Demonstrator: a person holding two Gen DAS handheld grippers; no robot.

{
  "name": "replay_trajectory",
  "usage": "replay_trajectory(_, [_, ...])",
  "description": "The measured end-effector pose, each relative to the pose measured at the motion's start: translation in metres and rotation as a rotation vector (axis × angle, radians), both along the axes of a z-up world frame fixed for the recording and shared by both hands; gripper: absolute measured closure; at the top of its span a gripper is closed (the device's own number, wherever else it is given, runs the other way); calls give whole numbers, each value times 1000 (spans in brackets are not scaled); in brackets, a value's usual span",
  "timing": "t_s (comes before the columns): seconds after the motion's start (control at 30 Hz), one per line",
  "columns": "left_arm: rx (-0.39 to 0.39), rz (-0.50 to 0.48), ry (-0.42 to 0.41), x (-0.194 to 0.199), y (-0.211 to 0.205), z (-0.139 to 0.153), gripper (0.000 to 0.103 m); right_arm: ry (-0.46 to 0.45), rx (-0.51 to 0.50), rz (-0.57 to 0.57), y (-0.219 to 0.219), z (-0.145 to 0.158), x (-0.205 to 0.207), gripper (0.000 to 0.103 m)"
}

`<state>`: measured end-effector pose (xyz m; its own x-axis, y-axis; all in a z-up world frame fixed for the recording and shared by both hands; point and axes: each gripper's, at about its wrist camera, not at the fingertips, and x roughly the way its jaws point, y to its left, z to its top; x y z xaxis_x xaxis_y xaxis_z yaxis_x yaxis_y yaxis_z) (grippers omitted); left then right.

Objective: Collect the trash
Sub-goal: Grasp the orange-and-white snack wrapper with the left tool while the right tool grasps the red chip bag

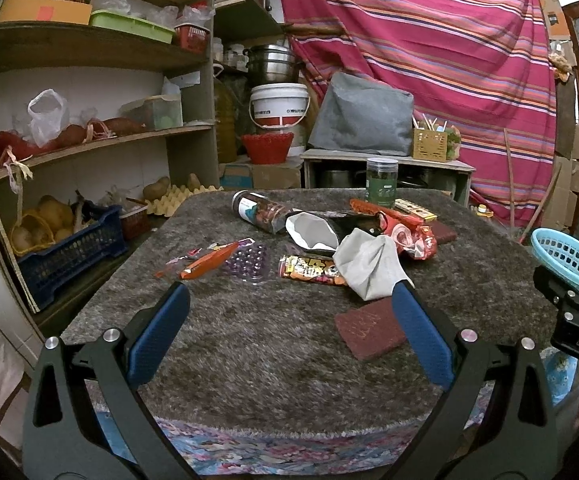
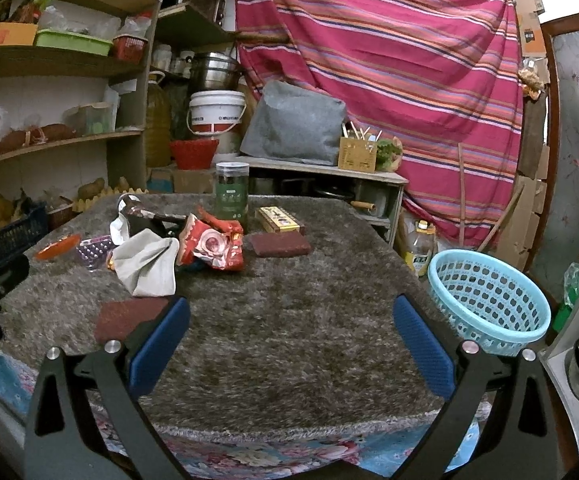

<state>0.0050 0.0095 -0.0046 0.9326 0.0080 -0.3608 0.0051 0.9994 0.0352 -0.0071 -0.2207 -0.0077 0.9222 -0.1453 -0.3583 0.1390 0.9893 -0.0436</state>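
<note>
Trash lies on a shaggy grey-brown table (image 1: 249, 344): a crumpled grey-white wrapper (image 1: 369, 264) (image 2: 145, 264), a red foil wrapper (image 1: 409, 236) (image 2: 213, 244), a black pouch with white lining (image 1: 313, 232), an orange wrapper (image 1: 209, 260), a clear blister tray (image 1: 249, 260) and a yellow-red snack wrapper (image 1: 309, 268). A light blue basket (image 2: 489, 300) (image 1: 561, 256) stands at the table's right edge. My left gripper (image 1: 289, 300) is open and empty, just short of the trash. My right gripper (image 2: 289, 312) is open and empty over bare table, left of the basket.
Two dark red pads (image 1: 369, 328) (image 2: 281, 244), a lying jar (image 1: 257, 212), an upright green-label jar (image 2: 231, 196) and a yellow box (image 2: 279, 218) also sit on the table. Cluttered shelves (image 1: 89, 140) stand at left; a striped cloth (image 2: 389, 60) hangs behind.
</note>
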Motion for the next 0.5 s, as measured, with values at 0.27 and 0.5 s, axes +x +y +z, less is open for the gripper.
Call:
replay_trajectory(0.27, [-2,11,-1,20,14,7,5,-4,-16,-6,-3,3,18,4])
replay_trajectory(0.5, [20,39,29,61,33,13,5,-8,20,51,-3,10,54,4])
